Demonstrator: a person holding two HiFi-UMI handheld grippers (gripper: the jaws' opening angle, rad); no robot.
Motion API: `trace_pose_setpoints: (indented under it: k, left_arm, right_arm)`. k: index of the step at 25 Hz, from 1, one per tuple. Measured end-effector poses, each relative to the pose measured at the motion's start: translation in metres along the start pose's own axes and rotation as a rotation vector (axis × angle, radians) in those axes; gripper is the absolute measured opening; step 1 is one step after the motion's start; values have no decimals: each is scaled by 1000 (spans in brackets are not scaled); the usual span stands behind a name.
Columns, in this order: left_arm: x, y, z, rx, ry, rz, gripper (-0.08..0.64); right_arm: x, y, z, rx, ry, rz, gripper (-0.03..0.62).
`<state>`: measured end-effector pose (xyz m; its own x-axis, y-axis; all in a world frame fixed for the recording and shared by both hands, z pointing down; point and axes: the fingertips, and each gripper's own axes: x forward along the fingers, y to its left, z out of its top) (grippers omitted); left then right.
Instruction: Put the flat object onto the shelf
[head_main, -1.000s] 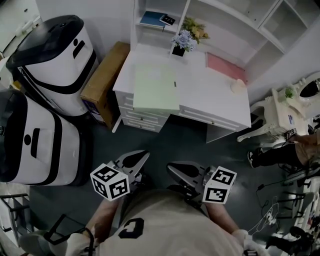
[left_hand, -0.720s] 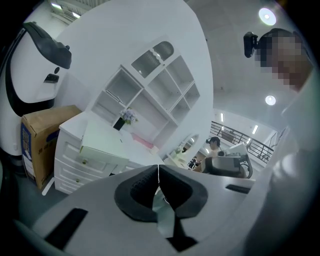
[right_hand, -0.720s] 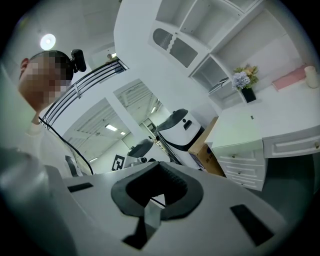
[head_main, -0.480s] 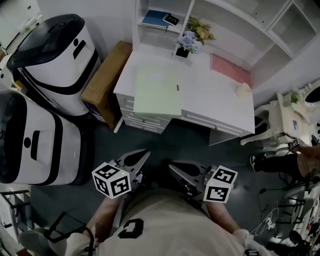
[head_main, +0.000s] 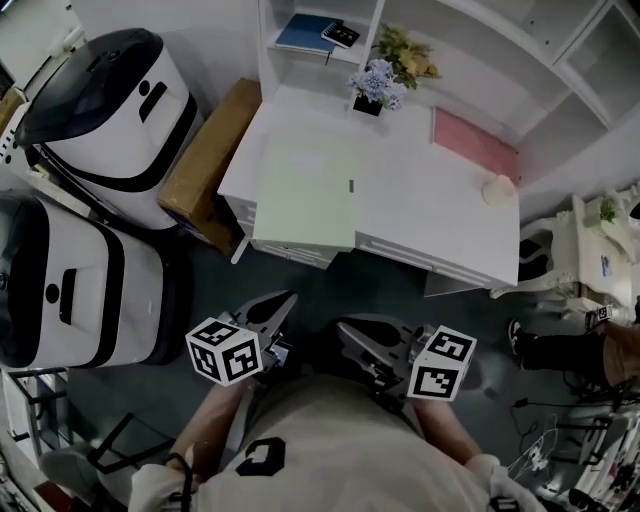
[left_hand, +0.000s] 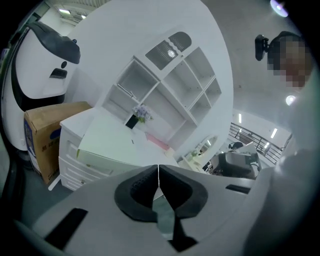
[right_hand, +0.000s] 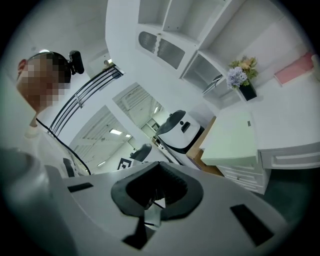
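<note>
Standing on dark grey floor (head_main: 420, 310), facing a white desk (head_main: 420, 205) at 12 o'clock. Holding the left gripper (head_main: 288, 297) low and close to the body, jaws pressed together with nothing between them. Holding the right gripper (head_main: 343, 329) just beside it at 3 o'clock, jaws likewise together and empty. Both pointing toward the desk, well short of it.

Straight ahead at 12 o'clock: green board (head_main: 305, 190), lying flat on the desk's left half, untouched, near edge at the desk front and seemingly jutting a little past it above the drawers. Small dark mark on its right edge. At 1 o'clock of the board, near its far corner: pot of flowers (head_main: 375, 85) at the back of the desk. At 2 o'clock of the board, well apart: pink pad (head_main: 475, 143), flat against the back right of the desk, with a small cream lump (head_main: 497, 190) near its 5 o'clock corner.

Beyond the desk at 12 o'clock: white shelf (head_main: 268, 40), several open cubbies. Blue book (head_main: 303, 35) and a small dark item in the lower left cubby.

At 9 o'clock of the board: brown box (head_main: 205, 160) against the desk's side. Farther out at 9 and 10 o'clock of the grippers: two white-and-black machines (head_main: 70, 290). At 3 o'clock: someone's leg and shoe (head_main: 545, 345).
</note>
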<state>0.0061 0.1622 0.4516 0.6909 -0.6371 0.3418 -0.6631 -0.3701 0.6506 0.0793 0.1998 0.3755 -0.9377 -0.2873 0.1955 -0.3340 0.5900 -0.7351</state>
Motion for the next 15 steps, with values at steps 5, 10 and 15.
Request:
trace_pose_setpoints:
  k: [5, 10, 15]
  left_arm:
    - [20, 6, -2, -30, 1, 61, 17]
    - [40, 16, 1, -50, -12, 131, 17]
    - [61, 24, 3, -78, -36, 183, 18]
  right_arm:
    - [-10, -20, 14, -9, 17, 19, 21]
    - [-22, -38, 29, -9, 33, 54, 21]
    - [-33, -56, 42, -60, 75, 89, 21]
